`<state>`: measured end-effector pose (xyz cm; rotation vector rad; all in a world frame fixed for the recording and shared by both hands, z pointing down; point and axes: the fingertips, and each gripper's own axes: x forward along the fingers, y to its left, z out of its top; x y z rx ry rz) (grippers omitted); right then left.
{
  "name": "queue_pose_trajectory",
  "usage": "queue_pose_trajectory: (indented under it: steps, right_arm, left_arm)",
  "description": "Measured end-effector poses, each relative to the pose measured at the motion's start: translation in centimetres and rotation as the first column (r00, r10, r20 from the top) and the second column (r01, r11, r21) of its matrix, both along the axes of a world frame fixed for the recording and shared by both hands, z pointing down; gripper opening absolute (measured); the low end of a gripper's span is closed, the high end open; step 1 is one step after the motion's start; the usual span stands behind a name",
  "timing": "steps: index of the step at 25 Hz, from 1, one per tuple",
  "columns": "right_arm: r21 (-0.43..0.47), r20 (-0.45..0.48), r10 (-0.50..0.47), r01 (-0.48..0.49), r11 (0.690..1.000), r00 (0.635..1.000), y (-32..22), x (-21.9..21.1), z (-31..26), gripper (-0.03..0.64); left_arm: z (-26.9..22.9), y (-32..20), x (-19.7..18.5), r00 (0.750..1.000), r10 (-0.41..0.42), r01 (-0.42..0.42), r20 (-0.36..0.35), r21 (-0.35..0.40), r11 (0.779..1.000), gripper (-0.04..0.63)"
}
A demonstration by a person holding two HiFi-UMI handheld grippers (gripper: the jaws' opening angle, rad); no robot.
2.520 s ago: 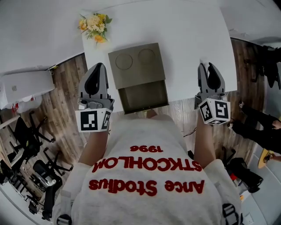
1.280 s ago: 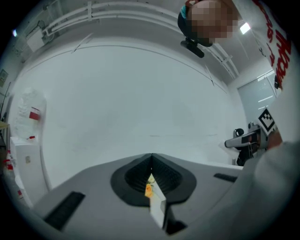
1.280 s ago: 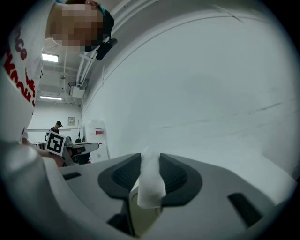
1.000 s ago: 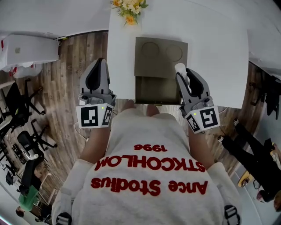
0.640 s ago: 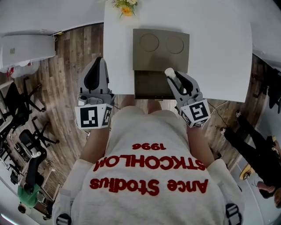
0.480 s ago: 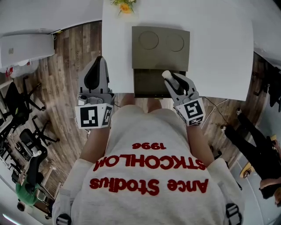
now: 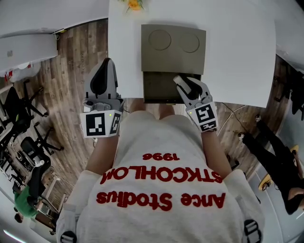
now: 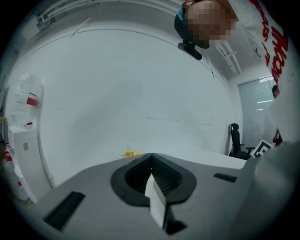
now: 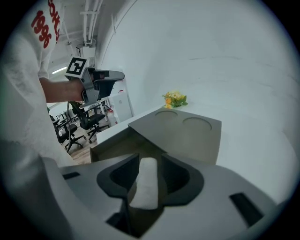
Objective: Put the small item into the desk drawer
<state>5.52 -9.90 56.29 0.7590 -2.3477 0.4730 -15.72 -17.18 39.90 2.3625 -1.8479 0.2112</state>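
A small white cylinder-like item (image 9: pixel 145 183) stands between the jaws of my right gripper (image 7: pixel 183 83), whose jaws are opening; a thin gap shows beside the item. The item (image 7: pixel 179 80) hangs over the open drawer (image 7: pixel 159 88) of a grey-green desk box (image 7: pixel 173 45) on the white table (image 7: pixel 237 52). The drawer (image 9: pixel 117 145) looks bare inside from the right gripper view. My left gripper (image 7: pixel 103 78) is held off the table's left edge above the wood floor, its jaws (image 8: pixel 151 176) together with nothing between them.
The box top (image 9: pixel 187 131) has two round recesses. A small bunch of yellow flowers (image 7: pixel 133 4) stands behind the box. Office chairs (image 7: pixel 21 118) stand on the floor at left. The person's torso fills the lower head view.
My right gripper has carried the white item from the table's right side leftward to above the open drawer and tilted down. The left gripper has hardly moved.
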Motion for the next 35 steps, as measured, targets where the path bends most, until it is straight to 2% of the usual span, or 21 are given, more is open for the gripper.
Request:
queue_pose_trajectory:
  steps: [2,7,12,18,24,27,35]
  right_arm:
    - [0.022,0.024,0.013,-0.014,1.000,1.000,-0.7,0.1,-1.0,0.141]
    - [0.123,0.129,0.076,-0.092,0.988,0.989,-3.8,0.4,-5.1,0.058]
    - [0.182,0.284,0.152,-0.209,0.961,0.947,-6.4,1.3,-10.4,0.018]
    - [0.293,0.372,0.158,-0.277,0.915,0.915,-8.7,2.2,-16.6,0.011]
    - [0.381,0.433,0.157,-0.338,0.861,0.887,-9.5,3.4,-21.5,0.011]
    - [0.406,0.446,0.157,-0.356,0.841,0.881,-9.4,3.9,-22.9,0.009]
    - [0.451,0.537,0.163,-0.445,0.774,0.828,-9.4,5.2,-27.6,0.009]
  left_arm:
    - [-0.2,-0.1,0.0,1.000,-0.002,0.002,0.002,0.006,1.000,0.008]
    - [-0.9,-0.9,0.1,1.000,-0.003,0.003,-0.001,0.039,0.999,0.008]
    - [-2.6,-1.3,0.1,1.000,0.013,-0.012,-0.008,0.072,0.997,0.008]
    - [-4.5,-2.0,0.1,0.999,0.023,-0.019,-0.035,0.115,0.993,0.008]
    - [-7.1,-2.1,0.5,0.999,0.041,-0.035,-0.027,0.174,0.984,0.008]
    - [-8.1,-1.9,0.4,0.999,0.036,-0.029,-0.031,0.185,0.982,0.008]
    - [-10.8,-1.4,-0.4,0.999,0.028,-0.023,-0.016,0.256,0.966,0.008]
